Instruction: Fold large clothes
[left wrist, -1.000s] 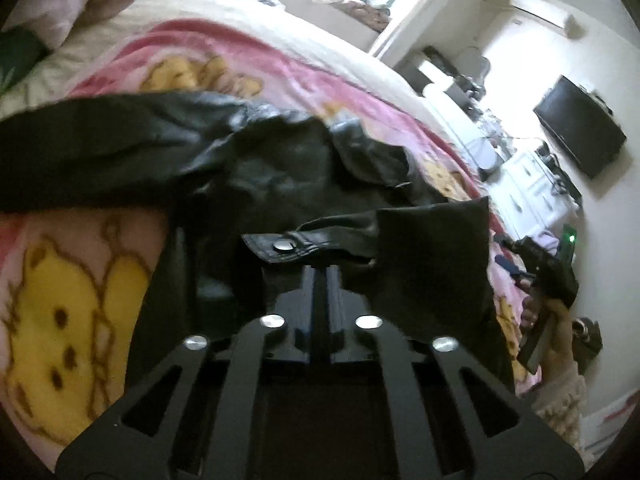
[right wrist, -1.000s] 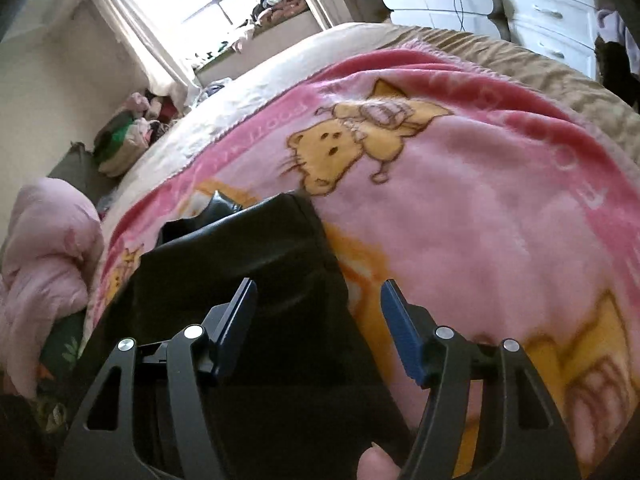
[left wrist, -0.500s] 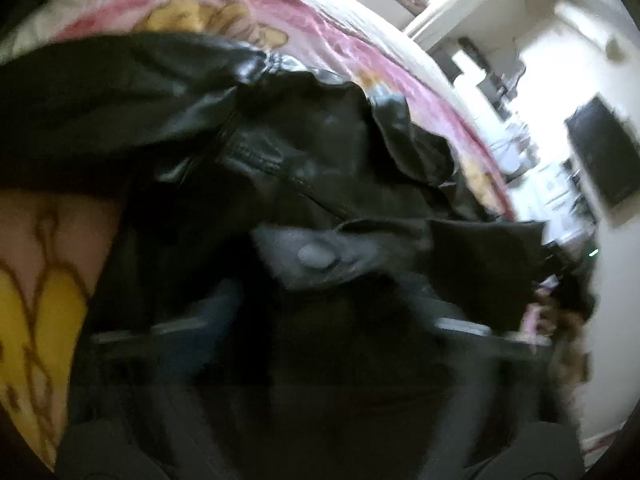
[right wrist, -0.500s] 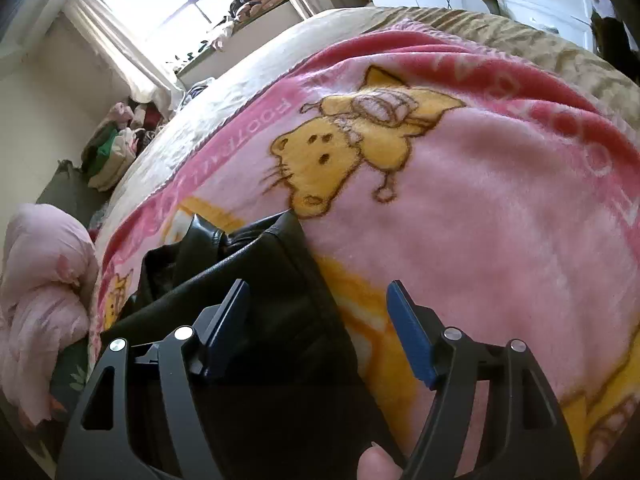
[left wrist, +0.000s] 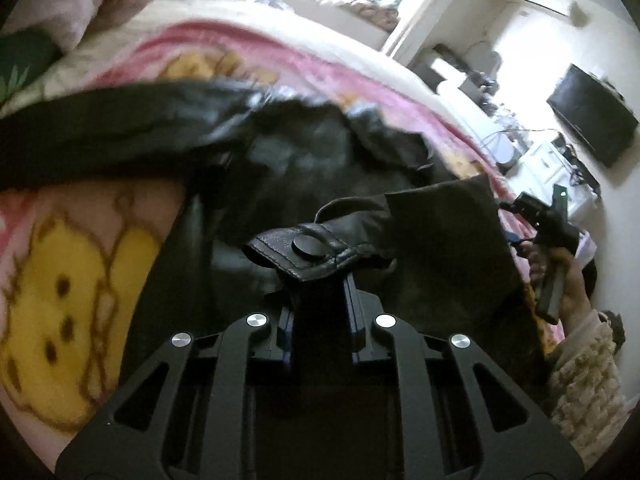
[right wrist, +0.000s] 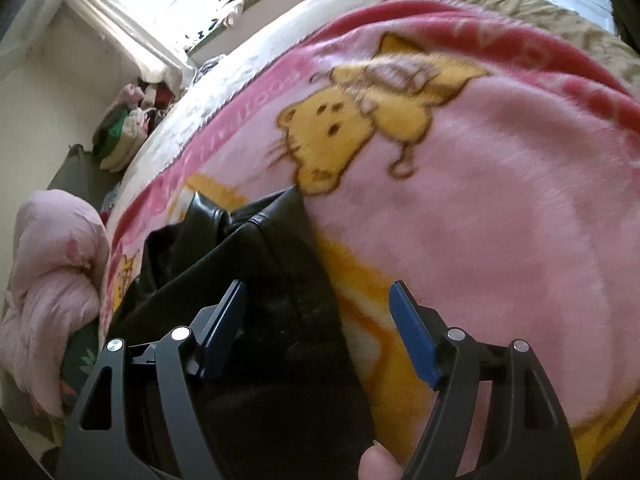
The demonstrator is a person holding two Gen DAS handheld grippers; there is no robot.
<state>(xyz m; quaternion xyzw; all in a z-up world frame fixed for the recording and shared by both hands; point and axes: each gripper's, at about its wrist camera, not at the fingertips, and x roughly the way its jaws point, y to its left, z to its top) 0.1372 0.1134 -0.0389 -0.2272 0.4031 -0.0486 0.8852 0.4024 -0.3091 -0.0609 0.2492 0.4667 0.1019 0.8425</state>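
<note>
A black leather jacket [left wrist: 304,160] lies spread on a pink blanket with yellow cartoon cats [left wrist: 68,280]. My left gripper [left wrist: 318,280] is shut on the jacket's snap-button tab [left wrist: 308,246] and holds it above the garment. In the right wrist view the jacket's hem [right wrist: 276,264] lies on the blanket [right wrist: 500,220]. My right gripper [right wrist: 320,304] is open, its blue-padded fingers [right wrist: 412,336] straddling the hem edge. The right gripper also shows in the left wrist view [left wrist: 548,232], held in a hand at the jacket's far corner.
A pink quilt [right wrist: 52,280] is bunched at the head of the bed. Piled clothes [right wrist: 128,128] sit by the window. A wall TV [left wrist: 592,116] and white drawers [left wrist: 548,168] stand beyond the bed's right side.
My left gripper swung quickly with the jacket tab still clamped and has lifted back. My right gripper has moved forward along the hem, staying open.
</note>
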